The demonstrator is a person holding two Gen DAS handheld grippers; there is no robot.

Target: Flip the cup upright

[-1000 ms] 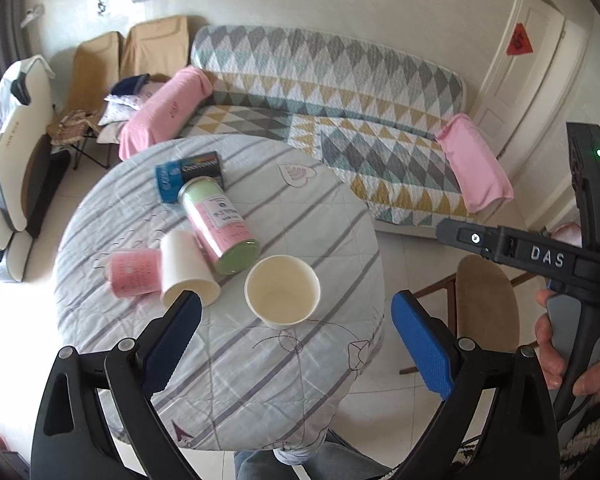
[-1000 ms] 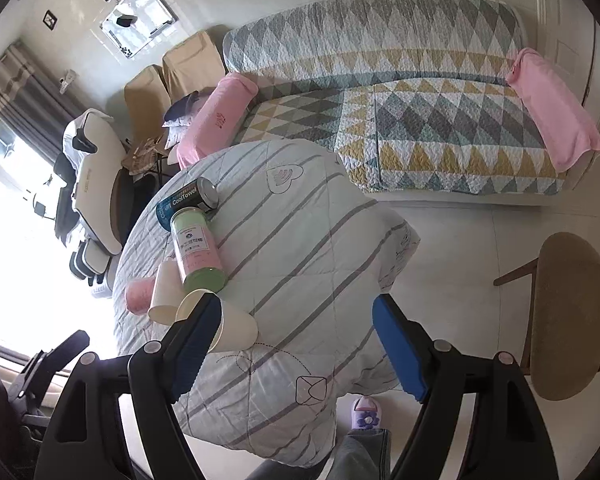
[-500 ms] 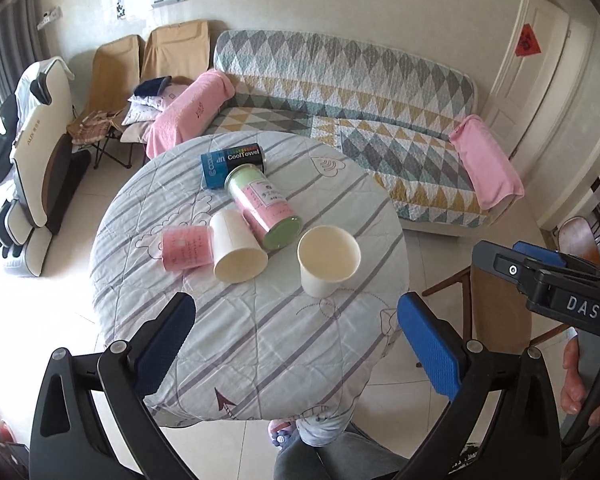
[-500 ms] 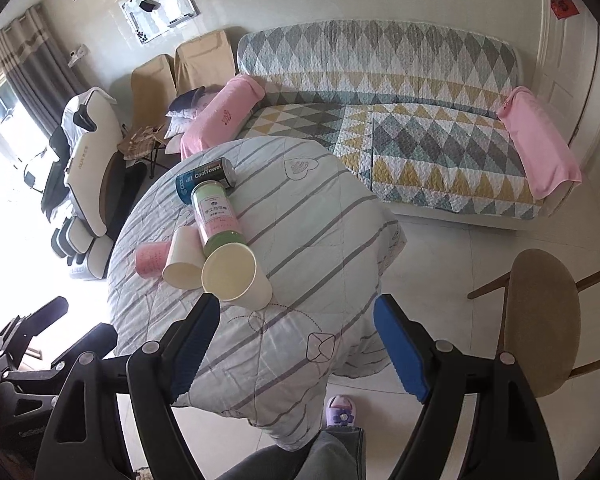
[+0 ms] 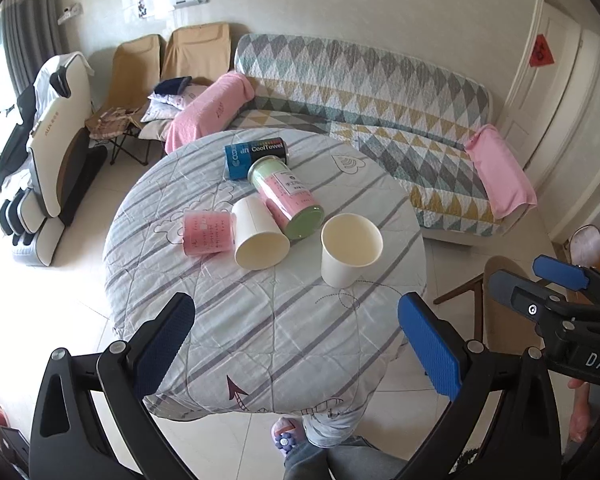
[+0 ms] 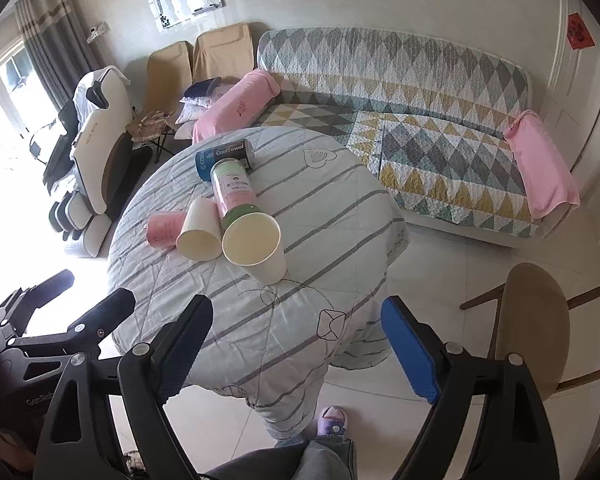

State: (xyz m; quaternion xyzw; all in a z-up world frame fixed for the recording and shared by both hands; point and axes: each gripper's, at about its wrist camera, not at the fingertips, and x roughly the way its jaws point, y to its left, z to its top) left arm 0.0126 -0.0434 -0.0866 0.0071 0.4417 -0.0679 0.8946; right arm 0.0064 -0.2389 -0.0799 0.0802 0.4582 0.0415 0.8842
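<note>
A white paper cup (image 5: 350, 250) (image 6: 254, 246) stands upright, mouth up, on the round striped table (image 5: 268, 340) (image 6: 292, 320). A second white paper cup (image 5: 258, 234) (image 6: 199, 232) lies on its side to its left, mouth toward me. My left gripper (image 5: 296, 340) is open and empty, high above the table's near edge. My right gripper (image 6: 296, 340) is open and empty too, above the near edge; it also shows at the right of the left wrist view (image 5: 560, 280).
A pink cup (image 5: 208, 232) lies left of the fallen cup. A pink-and-green canister (image 5: 286, 198) and a blue CoolTowel can (image 5: 256, 152) lie behind. A wooden chair (image 6: 536, 320) stands right of the table. A patterned sofa (image 5: 380, 96) is beyond.
Both grippers have pulled back and up from the table, so the cups look smaller and farther. The cups and cans have not moved.
</note>
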